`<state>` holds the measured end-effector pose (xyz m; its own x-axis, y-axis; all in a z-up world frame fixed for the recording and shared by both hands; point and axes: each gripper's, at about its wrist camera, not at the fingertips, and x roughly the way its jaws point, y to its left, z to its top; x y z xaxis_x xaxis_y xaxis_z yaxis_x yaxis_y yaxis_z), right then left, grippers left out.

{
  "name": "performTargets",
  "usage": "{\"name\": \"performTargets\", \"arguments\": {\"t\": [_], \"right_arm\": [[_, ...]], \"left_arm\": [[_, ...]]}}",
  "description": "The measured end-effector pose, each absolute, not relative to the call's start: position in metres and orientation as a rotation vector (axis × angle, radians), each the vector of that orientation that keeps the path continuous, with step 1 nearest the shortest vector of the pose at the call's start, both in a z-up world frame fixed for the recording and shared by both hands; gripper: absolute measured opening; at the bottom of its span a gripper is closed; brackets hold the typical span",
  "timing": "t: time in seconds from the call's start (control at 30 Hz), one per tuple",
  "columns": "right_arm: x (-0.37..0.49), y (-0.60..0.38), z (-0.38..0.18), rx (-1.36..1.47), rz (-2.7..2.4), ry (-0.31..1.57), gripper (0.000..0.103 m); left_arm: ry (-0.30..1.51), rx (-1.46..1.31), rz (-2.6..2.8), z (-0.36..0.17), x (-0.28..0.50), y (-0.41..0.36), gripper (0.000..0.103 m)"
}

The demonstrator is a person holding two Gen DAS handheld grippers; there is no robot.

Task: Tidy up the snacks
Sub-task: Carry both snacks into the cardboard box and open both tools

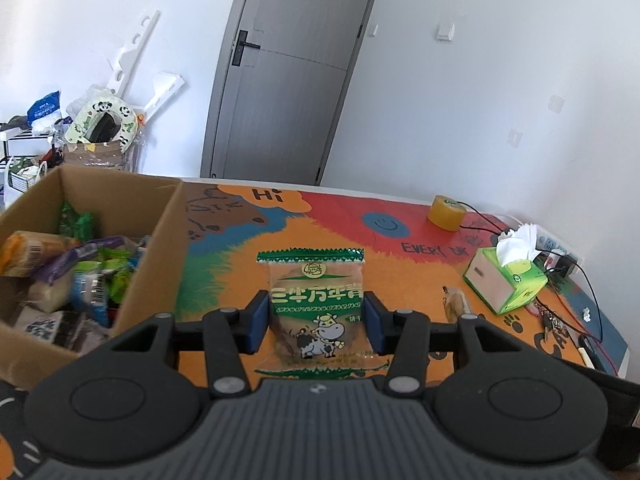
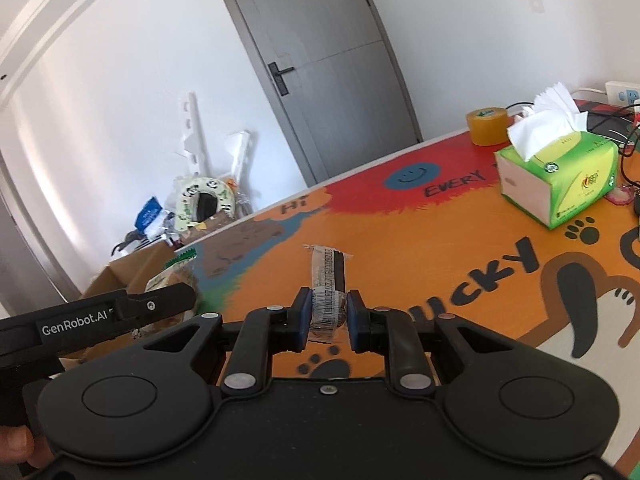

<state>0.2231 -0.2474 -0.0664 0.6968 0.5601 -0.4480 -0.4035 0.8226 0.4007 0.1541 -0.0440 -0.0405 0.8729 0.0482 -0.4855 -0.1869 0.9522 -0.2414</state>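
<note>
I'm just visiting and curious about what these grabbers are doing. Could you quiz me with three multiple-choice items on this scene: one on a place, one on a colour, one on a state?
1. Where is the cardboard box relative to the green cow-print packet, in the left wrist view?
A. To its left
B. To its right
C. Underneath it

2. What colour is the tape roll?
A. Blue
B. Yellow
C. Black

3. What is the right gripper doing?
A. Standing empty
B. Shut on a slim barcoded packet
C. Pinching a tissue

Answers: 1 A, the box full of snacks sits at the left edge; 2 B, it is amber yellow beside the tissue box; 3 B, the blue pads clamp the packet.
</note>
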Motion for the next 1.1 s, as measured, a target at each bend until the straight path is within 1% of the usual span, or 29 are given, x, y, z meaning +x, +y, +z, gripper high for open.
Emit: {"name": "performTargets", "arguments": {"t": [0.53, 0.9, 1.1], "right_arm": [[0.184, -0.216, -0.044, 0.270, 0.642, 0.533, 0.020], [0.175, -0.194, -0.034, 0.239, 0.694, 0.521, 0.020], [0.174, -0.185, -0.031, 0.236, 0.711, 0.518, 0.020]], "left_arm": [[0.419, -0.306, 0.169, -0.018, 0.101, -0.008, 0.048], [0.365, -0.337, 0.213, -0.003, 0.073, 0.026, 0.048], [0.365, -0.347, 0.250, -0.003, 0.068, 0.045, 0.048]]}}
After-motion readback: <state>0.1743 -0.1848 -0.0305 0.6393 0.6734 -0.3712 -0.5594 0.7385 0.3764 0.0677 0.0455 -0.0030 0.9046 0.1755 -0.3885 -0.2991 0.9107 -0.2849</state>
